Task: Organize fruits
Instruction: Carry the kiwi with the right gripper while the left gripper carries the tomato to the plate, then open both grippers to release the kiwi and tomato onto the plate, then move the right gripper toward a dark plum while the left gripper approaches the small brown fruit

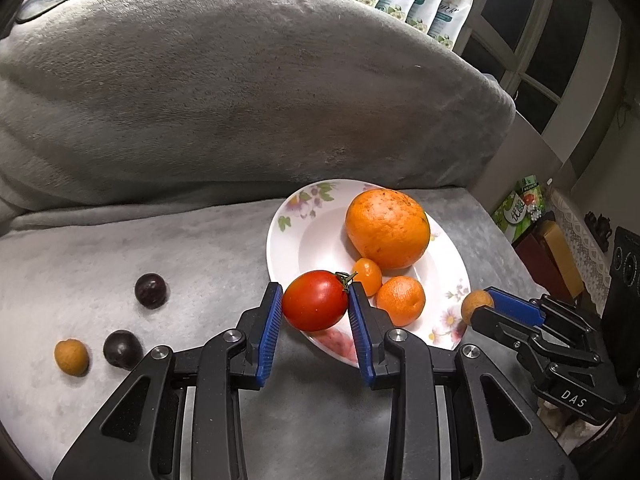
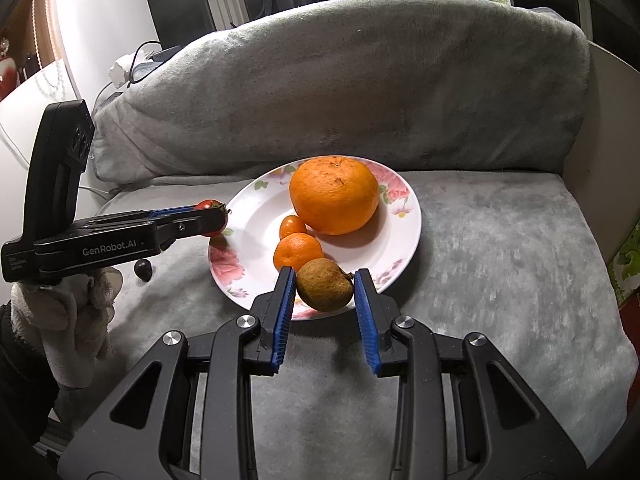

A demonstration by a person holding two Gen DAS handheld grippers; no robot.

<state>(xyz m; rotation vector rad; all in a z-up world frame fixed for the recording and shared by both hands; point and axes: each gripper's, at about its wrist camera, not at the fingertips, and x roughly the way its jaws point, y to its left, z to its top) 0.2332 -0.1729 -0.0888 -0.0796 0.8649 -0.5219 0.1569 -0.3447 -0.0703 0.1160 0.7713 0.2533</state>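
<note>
A flowered white plate (image 1: 304,240) (image 2: 404,224) on the grey sofa seat holds a big orange (image 1: 387,229) (image 2: 334,195), a small mandarin (image 1: 401,301) (image 2: 297,253) and a kumquat (image 1: 368,276) (image 2: 292,226). My left gripper (image 1: 316,304) (image 2: 208,214) is shut on a red tomato (image 1: 315,301) (image 2: 213,216) over the plate's left rim. My right gripper (image 2: 325,294) (image 1: 480,304) is shut on a brown longan (image 2: 325,285) (image 1: 476,305) over the plate's front rim.
Two dark plums (image 1: 150,290) (image 1: 122,349) and a brown longan (image 1: 71,357) lie on the seat to the left. One plum shows in the right wrist view (image 2: 143,269). The grey-covered backrest (image 1: 240,92) rises behind. Boxes (image 1: 520,208) stand off the right edge.
</note>
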